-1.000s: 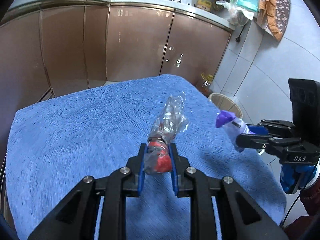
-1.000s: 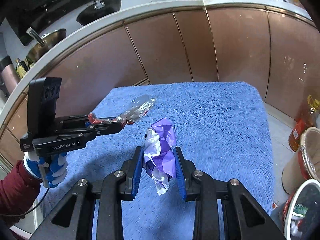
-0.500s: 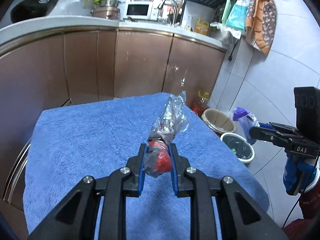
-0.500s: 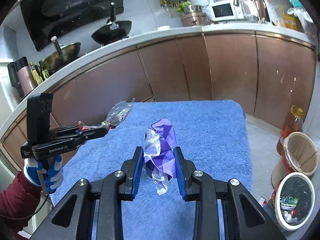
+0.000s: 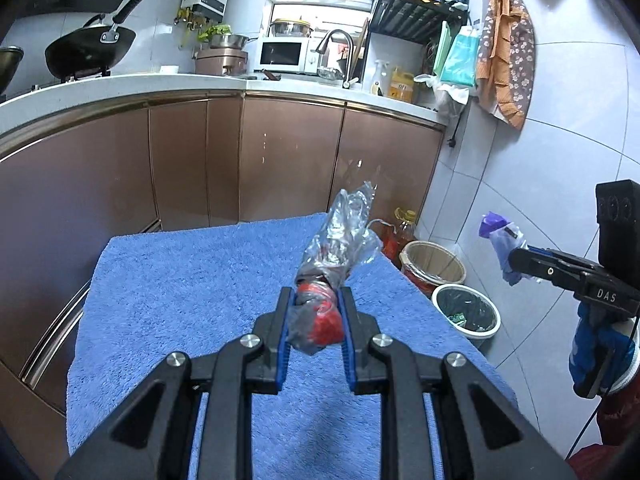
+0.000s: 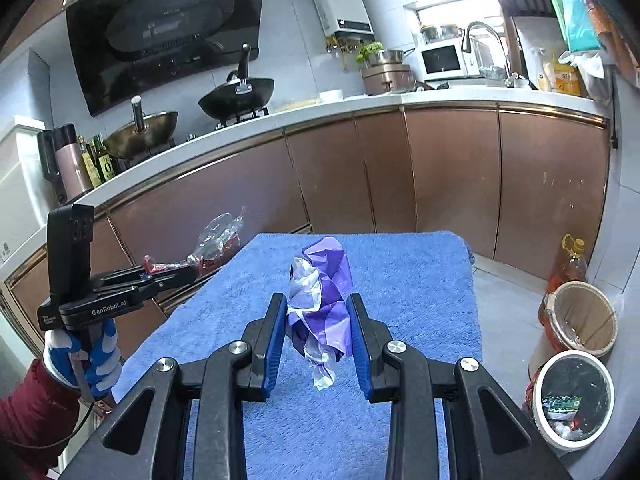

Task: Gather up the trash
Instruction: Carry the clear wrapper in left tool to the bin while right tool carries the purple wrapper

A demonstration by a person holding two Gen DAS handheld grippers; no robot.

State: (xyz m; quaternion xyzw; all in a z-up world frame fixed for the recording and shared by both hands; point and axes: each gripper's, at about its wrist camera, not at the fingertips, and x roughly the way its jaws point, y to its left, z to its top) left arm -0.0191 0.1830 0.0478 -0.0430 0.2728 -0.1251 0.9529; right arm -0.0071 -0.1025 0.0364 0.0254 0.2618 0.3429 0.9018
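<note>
My left gripper [image 5: 314, 308] is shut on a clear and red plastic wrapper [image 5: 336, 256] and holds it high above the blue towel-covered table [image 5: 180, 300]. My right gripper [image 6: 318, 316] is shut on a crumpled purple and white wrapper [image 6: 322, 280], also held above the table [image 6: 408, 280]. In the left wrist view the right gripper [image 5: 516, 256] hangs off the table's right side with the purple wrapper [image 5: 498, 232], above the floor near a white trash bin [image 5: 466, 312]. In the right wrist view the left gripper [image 6: 188, 270] is at the left.
A white trash bin [image 6: 574, 400] lined in black holds some litter on the floor right of the table. A tan bin [image 6: 584, 316] and an oil bottle [image 6: 568, 264] stand behind it. Brown kitchen cabinets [image 6: 440, 168] run behind the table.
Both grippers have risen with their wrappers still held. The table looks smaller and lower. The right gripper has moved out past the table's right edge toward the bins.
</note>
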